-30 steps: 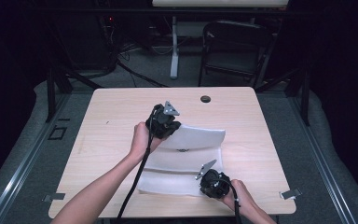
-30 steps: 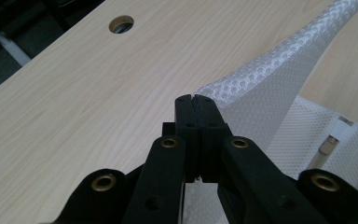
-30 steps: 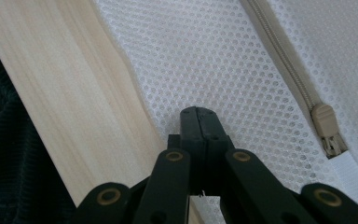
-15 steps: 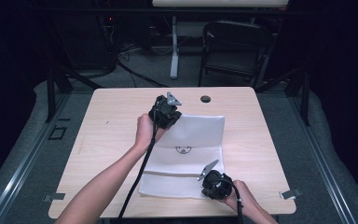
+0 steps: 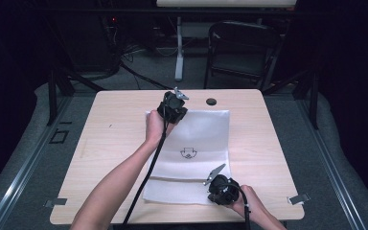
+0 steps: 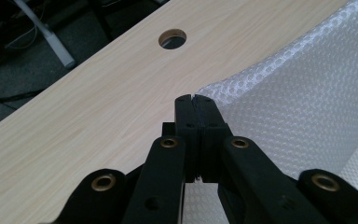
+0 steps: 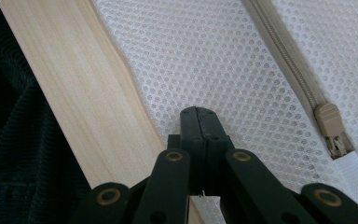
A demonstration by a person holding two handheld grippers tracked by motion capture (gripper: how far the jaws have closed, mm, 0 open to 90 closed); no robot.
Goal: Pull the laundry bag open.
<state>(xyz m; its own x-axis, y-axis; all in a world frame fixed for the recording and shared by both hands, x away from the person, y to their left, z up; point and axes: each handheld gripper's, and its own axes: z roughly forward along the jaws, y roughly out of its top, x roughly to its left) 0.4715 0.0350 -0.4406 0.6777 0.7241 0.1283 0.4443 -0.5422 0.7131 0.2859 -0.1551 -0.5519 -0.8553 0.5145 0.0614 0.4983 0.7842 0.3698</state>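
A white mesh laundry bag (image 5: 201, 139) lies spread flat on the wooden table (image 5: 110, 143), with a small dark print (image 5: 188, 153) in its middle. At the bag's far edge my left gripper (image 5: 178, 114) is shut on the mesh (image 6: 289, 112); the jaws (image 6: 195, 100) meet with the fabric's corner at their tips. My right gripper (image 5: 214, 192) sits at the bag's near edge, shut on the mesh (image 7: 214, 60) just inside the table's front edge. A beige zipper (image 7: 279, 60) with its pull (image 7: 328, 122) runs beside the right gripper.
A round cable hole (image 5: 212, 101) lies in the tabletop just beyond the bag's far edge, also ahead of the left jaws as the hole (image 6: 172, 38). A dark chair (image 5: 242, 48) and a white stand (image 5: 178, 57) are behind the table. Bare wood flanks the bag.
My left gripper has moved toward the table's far edge, drawing the bag's raised, folded far part out flat. The right gripper has stayed at the near edge.
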